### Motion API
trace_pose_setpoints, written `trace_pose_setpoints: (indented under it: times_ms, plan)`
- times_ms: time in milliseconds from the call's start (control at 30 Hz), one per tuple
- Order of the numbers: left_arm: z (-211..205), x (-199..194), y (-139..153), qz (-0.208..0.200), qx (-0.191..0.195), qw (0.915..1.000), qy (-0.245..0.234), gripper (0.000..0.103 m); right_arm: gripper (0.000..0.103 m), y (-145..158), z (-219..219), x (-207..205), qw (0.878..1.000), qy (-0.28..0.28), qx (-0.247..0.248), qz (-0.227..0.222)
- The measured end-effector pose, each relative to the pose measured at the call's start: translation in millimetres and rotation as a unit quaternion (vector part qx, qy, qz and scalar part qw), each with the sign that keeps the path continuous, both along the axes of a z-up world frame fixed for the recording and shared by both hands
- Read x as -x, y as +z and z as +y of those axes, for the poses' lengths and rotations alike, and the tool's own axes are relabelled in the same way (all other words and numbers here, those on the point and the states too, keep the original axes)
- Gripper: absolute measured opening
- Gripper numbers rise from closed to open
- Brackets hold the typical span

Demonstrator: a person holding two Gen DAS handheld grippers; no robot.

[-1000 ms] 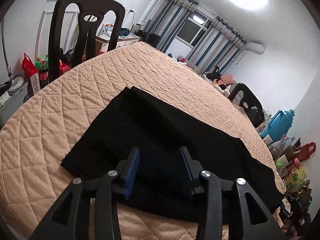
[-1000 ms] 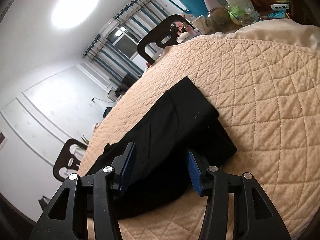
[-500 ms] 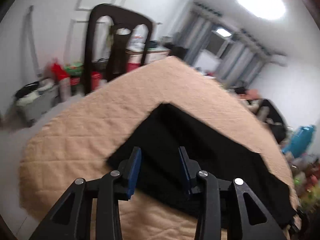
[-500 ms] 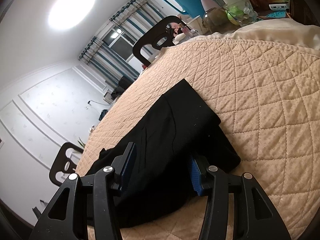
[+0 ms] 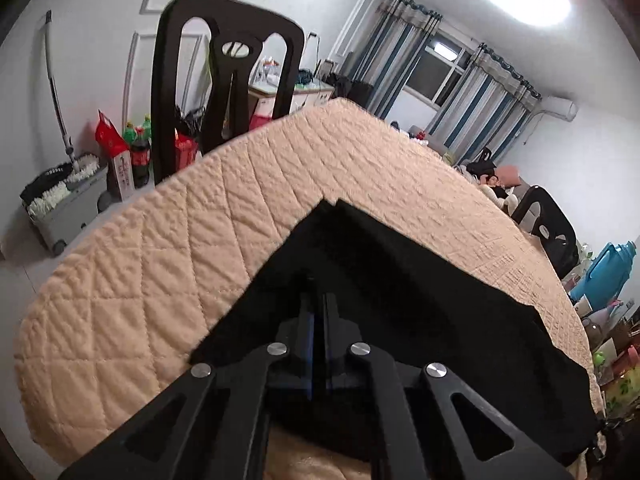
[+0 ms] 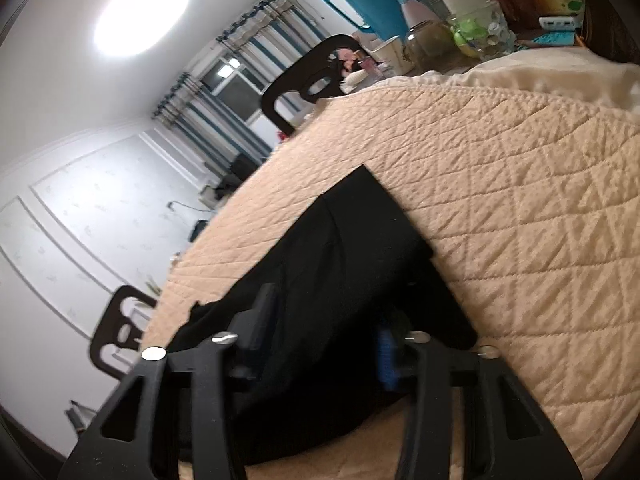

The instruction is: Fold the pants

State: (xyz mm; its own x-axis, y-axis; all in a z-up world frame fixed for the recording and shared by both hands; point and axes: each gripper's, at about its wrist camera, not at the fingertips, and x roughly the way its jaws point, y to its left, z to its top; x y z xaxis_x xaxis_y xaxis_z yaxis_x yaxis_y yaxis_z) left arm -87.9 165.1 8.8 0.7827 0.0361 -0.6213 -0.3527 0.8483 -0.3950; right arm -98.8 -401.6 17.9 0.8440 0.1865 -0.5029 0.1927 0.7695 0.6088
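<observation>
Black pants [image 5: 400,300] lie folded on a beige quilted table cover [image 5: 160,260]. In the left wrist view my left gripper [image 5: 319,312] has its blue-padded fingers closed together over the near edge of the pants; whether cloth is pinched between them I cannot see. In the right wrist view the pants [image 6: 340,248] stretch away to the left. My right gripper [image 6: 324,320] is open, its fingers low over the near end of the pants, one on each side of the cloth.
A black chair [image 5: 224,80] stands behind the table's far left edge, another [image 5: 548,224] at the right. A blue jug [image 6: 360,0], jars and cups crowd the table end to the right. A mop bucket [image 5: 64,200] and bottles stand on the floor.
My left gripper has shut from open and dropped onto the pants' near edge. My right gripper has moved lower and closer over the pants, still open.
</observation>
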Motion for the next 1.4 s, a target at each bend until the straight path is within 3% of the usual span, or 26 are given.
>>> trace_pose_setpoints:
  times_ms: [33, 133, 233, 333, 467, 533, 633, 767, 833, 900, 1000, 1067, 1200, 1267, 1400]
  plan:
    - [1, 5, 4, -0.008, 0.0, 1.0, 0.004, 0.005, 0.014, 1, -2, -2, 1.0, -0.006, 0.005, 0.006]
    - [3, 22, 19, -0.032, 0.009, 0.9994, 0.007, 0.005, 0.011, 7, -4, 2, 1.0, -0.007, 0.007, 0.001]
    - [1, 34, 28, -0.036, -0.01, 0.9992, 0.01, 0.005, 0.011, 19, 2, 14, 1.0, -0.004, 0.015, -0.016]
    - [1, 29, 21, -0.017, -0.019, 0.9996, 0.012, 0.005, 0.011, 18, 1, 17, 1.0, -0.011, 0.027, -0.01]
    - [7, 12, -8, 0.045, 0.001, 0.999, 0.008, 0.005, 0.011, -9, -9, 5, 0.999, -0.013, 0.008, 0.044]
    - [9, 13, -3, 0.04, 0.0, 0.9992, 0.008, 0.005, 0.013, -7, -9, 11, 0.999, -0.013, 0.01, 0.038]
    - [14, 19, 7, 0.03, -0.026, 0.9986, 0.034, 0.009, 0.026, 8, -8, 24, 0.997, -0.034, 0.058, 0.032]
    - [18, 24, 17, 0.008, -0.039, 0.998, 0.049, 0.009, 0.026, 32, -3, 44, 0.985, -0.09, 0.147, 0.006]
    - [11, 20, 20, -0.003, -0.04, 0.9989, 0.025, 0.015, 0.026, 40, 7, 43, 0.982, -0.072, 0.172, -0.013]
    - [-1, 11, 17, -0.003, -0.037, 0.9992, -0.017, 0.027, 0.026, 35, 18, 31, 0.983, -0.026, 0.183, -0.007]
    - [-16, -7, 2, 0.024, -0.041, 0.9968, -0.064, 0.028, 0.026, 10, 21, 12, 0.98, 0.009, 0.189, 0.054]
    - [-21, -19, -6, 0.047, -0.044, 0.9943, -0.085, 0.028, 0.026, 9, 20, 13, 0.978, 0.008, 0.202, 0.047]
    - [-35, -36, 8, 0.031, -0.085, 0.9885, -0.121, 0.031, 0.026, 29, 27, -2, 0.973, 0.021, 0.228, 0.034]
    - [-42, -48, 13, 0.028, -0.1, 0.9855, -0.134, 0.037, 0.026, 37, 39, -22, 0.965, 0.046, 0.258, 0.03]
    - [-55, -79, 10, 0.049, -0.141, 0.978, -0.146, 0.038, 0.028, 32, 51, -64, 0.955, 0.084, 0.281, 0.048]
